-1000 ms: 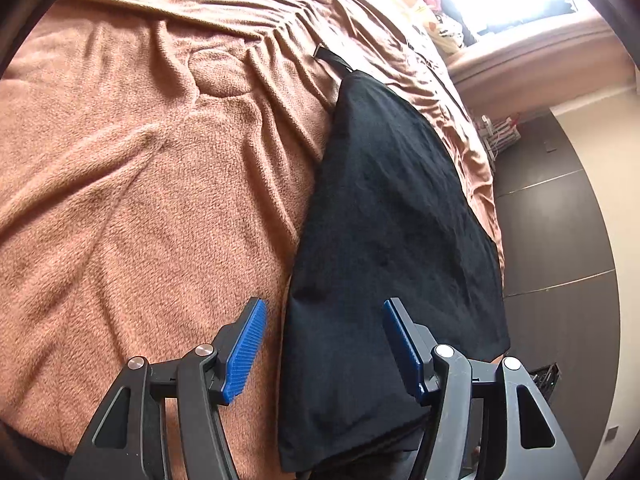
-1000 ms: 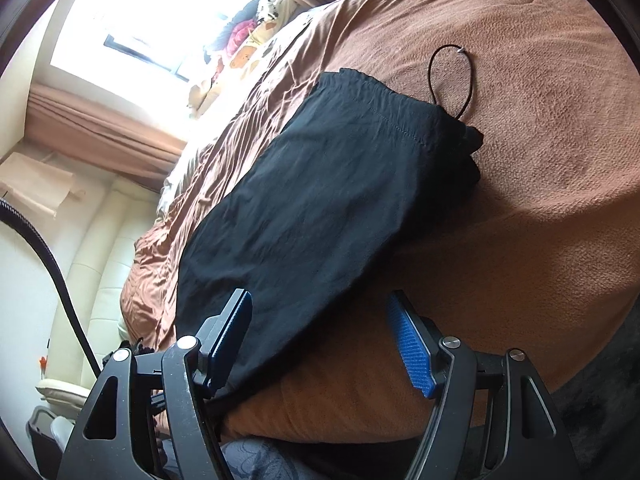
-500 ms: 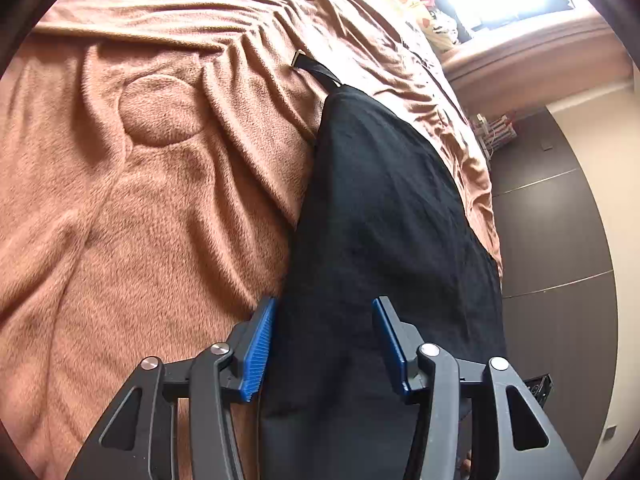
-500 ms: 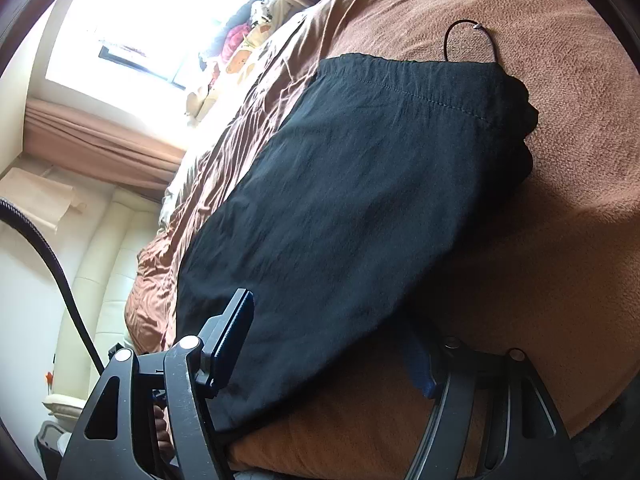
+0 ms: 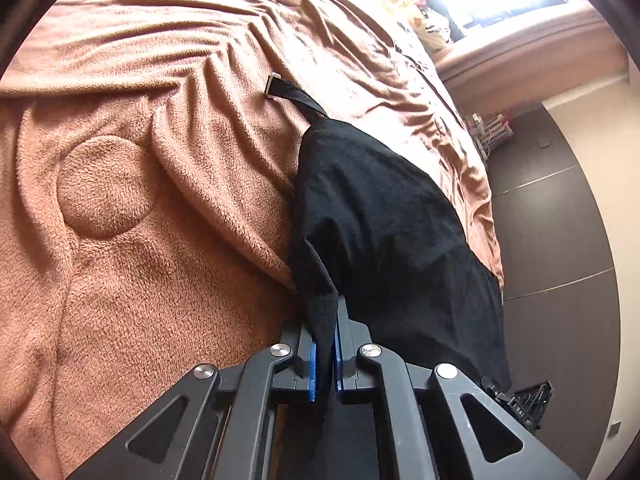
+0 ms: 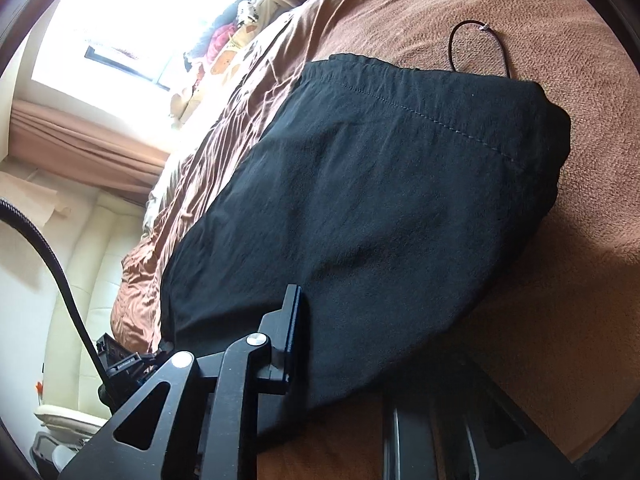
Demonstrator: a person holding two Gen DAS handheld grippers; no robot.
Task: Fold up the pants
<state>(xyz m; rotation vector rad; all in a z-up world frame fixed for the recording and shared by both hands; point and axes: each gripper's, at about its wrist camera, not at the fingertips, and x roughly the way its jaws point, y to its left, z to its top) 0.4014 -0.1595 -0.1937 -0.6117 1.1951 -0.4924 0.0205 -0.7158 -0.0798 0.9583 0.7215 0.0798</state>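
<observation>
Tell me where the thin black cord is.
Right wrist view, upper right: the thin black cord loops on the brown blanket, just beyond the black pants.

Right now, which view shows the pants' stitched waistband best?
The right wrist view: the black pants fill the frame and the waistband with its stitch line runs across the top, drawstring cord beyond. The left wrist view shows only plain dark fabric and a strap end.

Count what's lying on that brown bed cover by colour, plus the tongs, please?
Black pants: 1
Black cord loop: 1
Black strap with a pale end: 1
Tongs, left tongs and right tongs: 2
Total: 5
</observation>
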